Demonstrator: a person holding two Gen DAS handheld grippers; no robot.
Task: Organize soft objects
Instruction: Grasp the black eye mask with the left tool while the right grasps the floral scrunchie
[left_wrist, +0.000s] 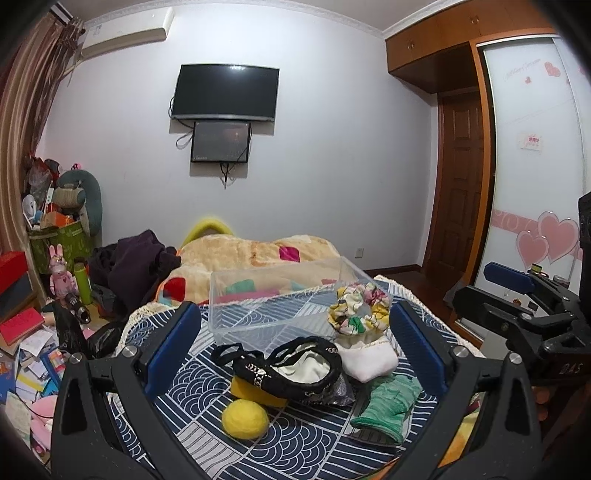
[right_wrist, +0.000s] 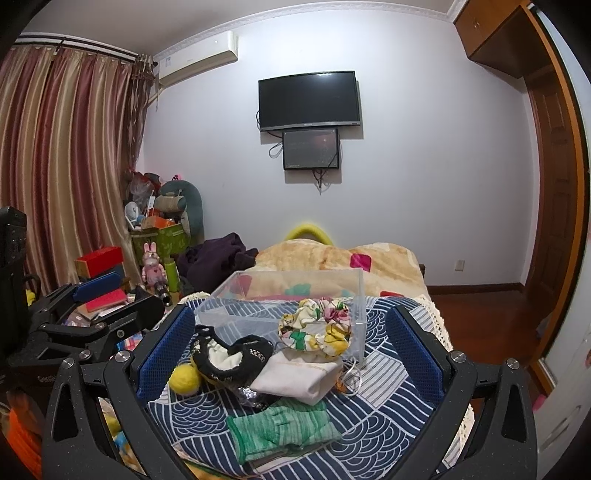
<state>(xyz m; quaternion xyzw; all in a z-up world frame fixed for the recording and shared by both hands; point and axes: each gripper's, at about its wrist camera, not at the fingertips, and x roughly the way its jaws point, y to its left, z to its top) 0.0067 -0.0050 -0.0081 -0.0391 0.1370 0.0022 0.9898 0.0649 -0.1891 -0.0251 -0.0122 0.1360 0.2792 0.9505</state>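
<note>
Both the left tongs (left_wrist: 293, 345) and right tongs (right_wrist: 291, 349) hover wide open and empty, framing the soft pile beside the clear plastic bin (left_wrist: 258, 306) on the bed: yellow felt ball (left_wrist: 245, 419), green knit glove (right_wrist: 284, 430).

A clear, glossy plastic box (left_wrist: 280, 310) is seen on a patterned cloth bedspread (left_wrist: 295, 443), with a fuzzy felt-like yellow ball (left_wrist: 245, 413), a knitted green glove (right_wrist: 284, 430) and a smooth white cloth pouch (right_wrist: 299, 378) near it. A floral printed fabric scrunchie (right_wrist: 316, 326) and a black crocheted pouch (left_wrist: 291, 365) with a pale cloth lining are shown beside the box. The jaws of the right gripper (right_wrist: 291, 354) are lined with textured blue pads (right_wrist: 164, 354) on matt black plastic, fastened with shiny metal bolts.
</note>
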